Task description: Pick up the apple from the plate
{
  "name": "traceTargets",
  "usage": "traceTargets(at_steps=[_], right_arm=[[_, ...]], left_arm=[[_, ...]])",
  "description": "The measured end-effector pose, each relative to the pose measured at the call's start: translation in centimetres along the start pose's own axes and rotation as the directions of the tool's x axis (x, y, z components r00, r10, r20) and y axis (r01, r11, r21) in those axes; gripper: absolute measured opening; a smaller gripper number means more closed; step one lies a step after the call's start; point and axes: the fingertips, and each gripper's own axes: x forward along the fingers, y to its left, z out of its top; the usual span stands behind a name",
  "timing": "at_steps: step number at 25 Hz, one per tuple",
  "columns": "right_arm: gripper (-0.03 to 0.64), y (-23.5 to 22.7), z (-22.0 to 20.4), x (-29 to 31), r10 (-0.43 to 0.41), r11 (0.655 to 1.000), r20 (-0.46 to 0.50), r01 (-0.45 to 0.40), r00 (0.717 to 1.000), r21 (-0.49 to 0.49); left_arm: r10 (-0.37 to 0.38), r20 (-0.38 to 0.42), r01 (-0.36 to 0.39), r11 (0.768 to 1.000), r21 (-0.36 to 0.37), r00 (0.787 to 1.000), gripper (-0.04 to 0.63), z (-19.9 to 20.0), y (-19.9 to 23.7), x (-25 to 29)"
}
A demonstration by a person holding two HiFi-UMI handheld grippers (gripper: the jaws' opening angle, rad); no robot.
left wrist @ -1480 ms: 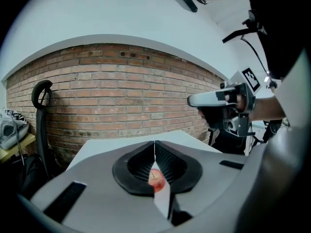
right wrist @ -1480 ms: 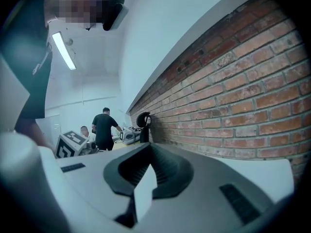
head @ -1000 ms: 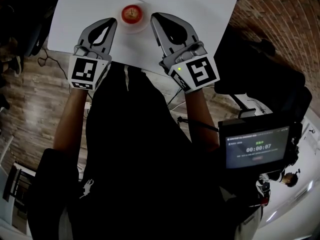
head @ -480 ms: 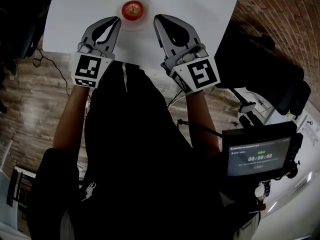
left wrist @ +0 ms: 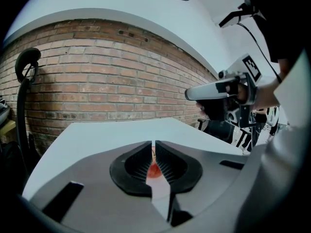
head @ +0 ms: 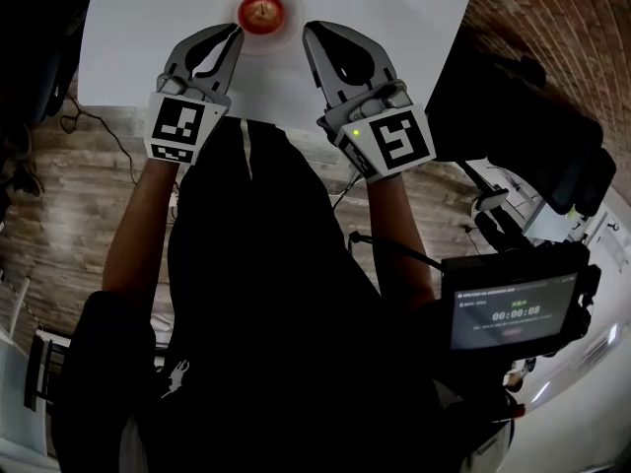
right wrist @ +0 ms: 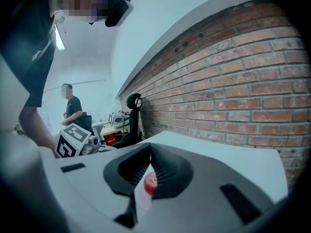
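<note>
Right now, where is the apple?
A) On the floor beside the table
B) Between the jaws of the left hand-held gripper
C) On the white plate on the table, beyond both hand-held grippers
C: the apple sits on the plate on the table, ahead of the tips of the left hand-held gripper and the right hand-held gripper; neither holds it.
</note>
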Motion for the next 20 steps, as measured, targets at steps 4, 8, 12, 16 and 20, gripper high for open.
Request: traceTargets(at_steps=[4,8,12,16,20], right_arm=[[0.005,0.1,-0.6,0.1,-0.002,1.0,-0.022,0.002,1.0,0.007],[0.005,-0.1,-1.4,0.1,-0.017,1.0,-0.046,0.018,0.999,0.023],[0.005,0.0,-1.3,0.2,-0.015,0.999,-0.036,0.016,0.999,0.035],[0.005,-0.2,-1.6,0.3,-0.025,0.999,-0.055,0.027,0.998,0.038],[0.005,-0.3,-2.0,0.2,-0.038,0.998,-0.076,0.042,0.996,0.046]], left_arm=[[-0.006,-0.02,0.006,1.0,0.014,1.0,0.008,-0.7,-0.1,0.3],[-0.013,-0.04,0.015,0.999,0.034,0.999,0.009,-1.1,-0.1,0.7],[-0.019,-0.049,0.021,0.999,0.04,0.999,0.009,-1.3,0.1,0.8],[-0.018,-0.051,0.02,0.999,0.042,0.999,0.009,-1.4,0.4,1.0],[-0.032,-0.064,0.035,0.998,0.044,0.997,0.014,-1.8,0.2,1.1]])
